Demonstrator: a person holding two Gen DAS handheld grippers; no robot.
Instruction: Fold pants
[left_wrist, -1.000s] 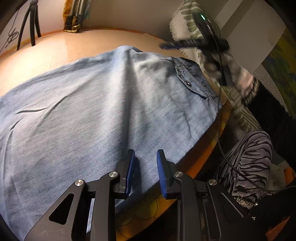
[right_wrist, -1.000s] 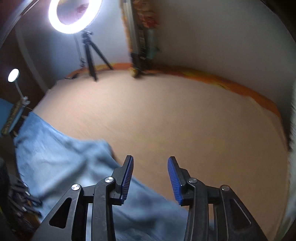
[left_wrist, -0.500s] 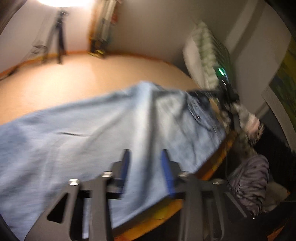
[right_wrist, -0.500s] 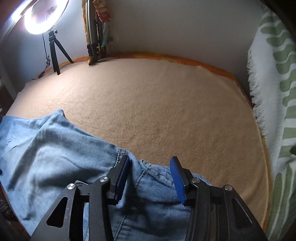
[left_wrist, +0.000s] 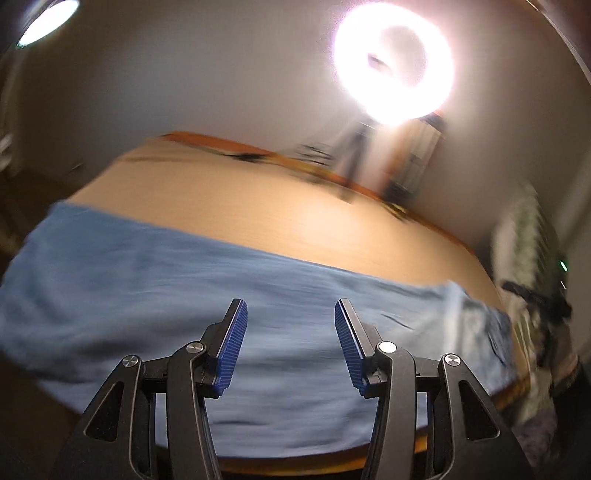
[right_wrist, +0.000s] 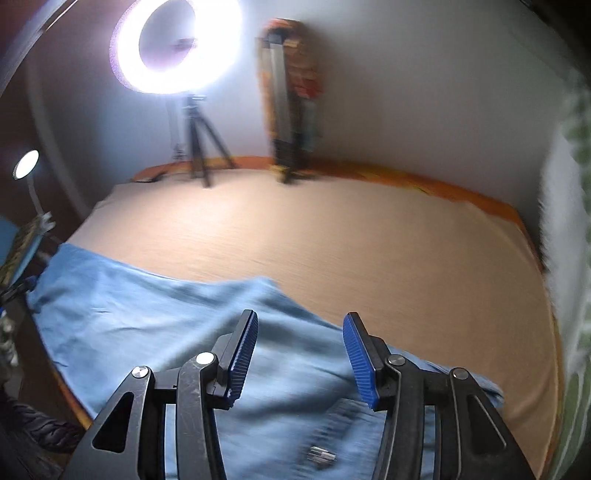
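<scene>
Light blue denim pants (left_wrist: 229, 295) lie spread flat along the near edge of a tan bed surface (left_wrist: 258, 206). My left gripper (left_wrist: 291, 343) is open and empty, held above the middle of the pants. In the right wrist view the pants (right_wrist: 155, 314) run from the left edge to under my right gripper (right_wrist: 300, 354), which is open and empty above the waist end; a metal button (right_wrist: 322, 453) shows below it. The right gripper shows blurred at the right of the left wrist view (left_wrist: 535, 299). Both views are motion-blurred.
A lit ring light (right_wrist: 173, 44) on a tripod (right_wrist: 199, 147) stands at the far side of the bed, also in the left wrist view (left_wrist: 393, 62). A small lamp (right_wrist: 26, 164) is at left. A white and green leaf-pattern cloth (right_wrist: 569, 258) hangs at right.
My left gripper has swung left and tilted up, now facing the ring light, and its jaws have opened wider. My right gripper has tilted up and turned left; its jaws have opened a little more.
</scene>
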